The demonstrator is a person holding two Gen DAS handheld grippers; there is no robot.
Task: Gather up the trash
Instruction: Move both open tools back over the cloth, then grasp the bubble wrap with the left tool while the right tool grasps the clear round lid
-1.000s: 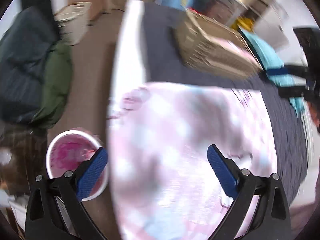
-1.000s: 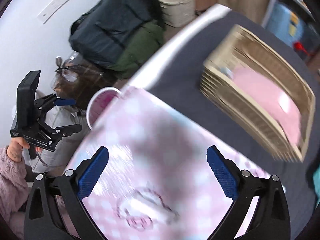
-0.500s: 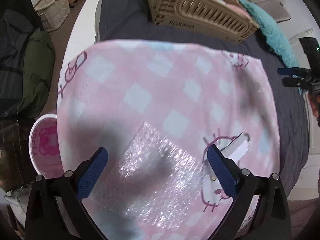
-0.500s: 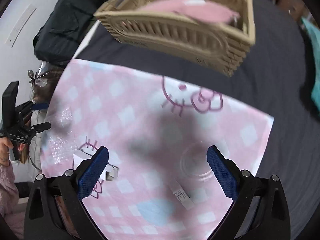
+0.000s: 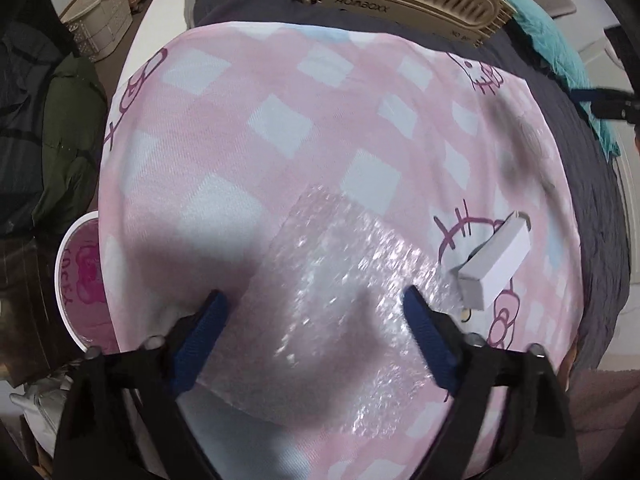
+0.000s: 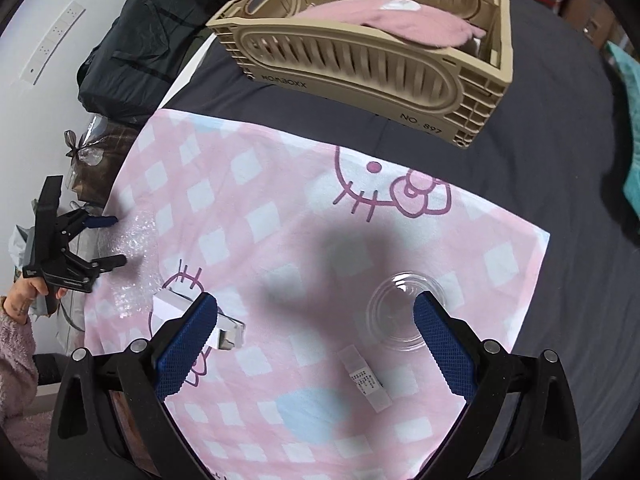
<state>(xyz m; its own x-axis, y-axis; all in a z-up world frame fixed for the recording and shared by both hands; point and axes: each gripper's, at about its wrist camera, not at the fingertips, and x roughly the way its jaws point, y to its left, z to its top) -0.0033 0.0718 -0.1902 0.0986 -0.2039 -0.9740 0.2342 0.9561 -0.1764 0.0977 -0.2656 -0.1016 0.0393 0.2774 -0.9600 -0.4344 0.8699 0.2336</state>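
A clear bubble-wrap sheet [image 5: 344, 304] lies on the pink checked blanket [image 5: 280, 120]. My left gripper [image 5: 316, 336] is open, low over it, one finger on each side. A small white box [image 5: 494, 264] lies just right of the wrap; it also shows in the right wrist view [image 6: 192, 316]. My right gripper [image 6: 316, 344] is open above the blanket, empty. Between its fingers lie a white paper strip [image 6: 364, 378] and, by the right finger, a clear plastic lid [image 6: 404, 308]. The left gripper [image 6: 104, 240] shows far left there.
A pink-lined bin [image 5: 82, 284] stands on the floor left of the bed. A beige crate [image 6: 368, 44] holding pink cloth sits on the dark bedsheet [image 6: 540, 128] beyond the blanket. Dark bags [image 6: 136, 40] and a laundry basket [image 5: 100, 16] stand on the floor. A teal pillow [image 5: 560, 40] lies right.
Both grippers swung from the bin and bed edge to look down on the blanket, then lowered. The left one has closed in on the bubble wrap.
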